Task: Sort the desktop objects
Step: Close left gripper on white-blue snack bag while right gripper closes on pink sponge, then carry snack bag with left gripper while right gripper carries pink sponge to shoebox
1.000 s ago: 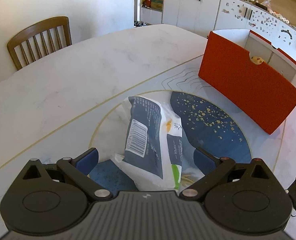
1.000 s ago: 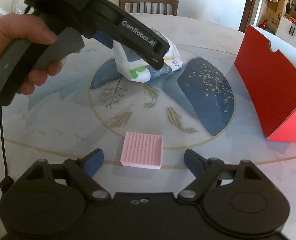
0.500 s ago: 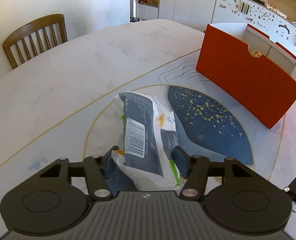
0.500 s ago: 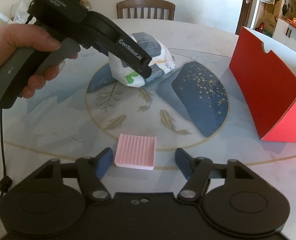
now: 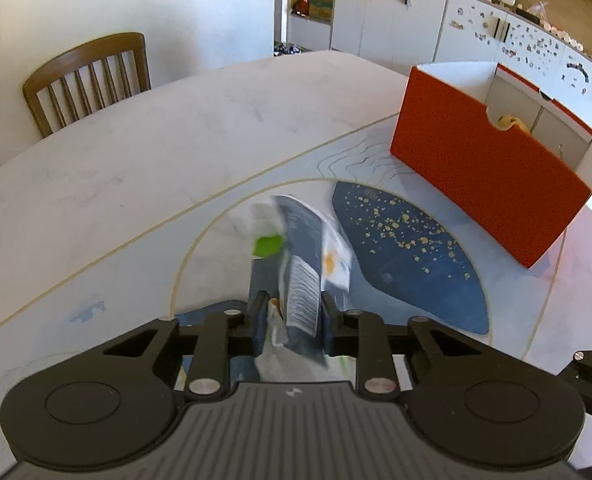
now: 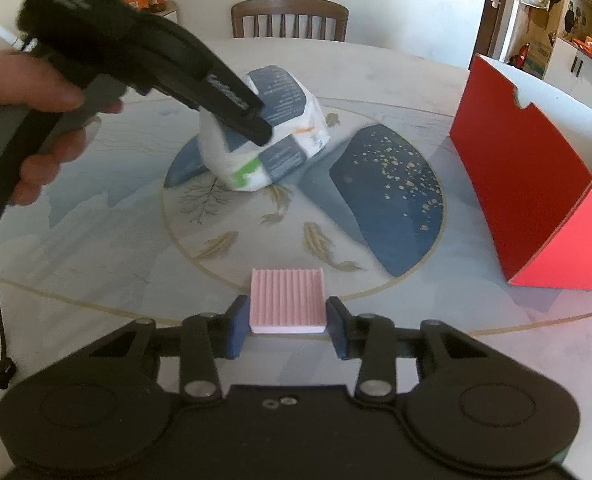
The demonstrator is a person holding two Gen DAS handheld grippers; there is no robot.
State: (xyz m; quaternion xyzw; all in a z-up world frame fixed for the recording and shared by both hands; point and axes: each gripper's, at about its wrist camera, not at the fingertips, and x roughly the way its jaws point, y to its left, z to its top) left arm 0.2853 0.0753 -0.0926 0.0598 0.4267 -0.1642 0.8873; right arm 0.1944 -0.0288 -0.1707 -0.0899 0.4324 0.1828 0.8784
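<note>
On the marble table (image 5: pixel 144 168), beside the red box (image 5: pixel 483 184), both tools were spread wide a second ago. Now the left gripper (image 5: pixel 292 320) is closing on the crumpled packet (image 5: pixel 301 276), being squeezed between its pads. The packet's print is blurred; its long axis is pointing away from the camera. The right gripper (image 6: pixel 287 326) is clamped on the pink ribbed pad (image 6: pixel 286 300), lying at the table's near edge.
</note>
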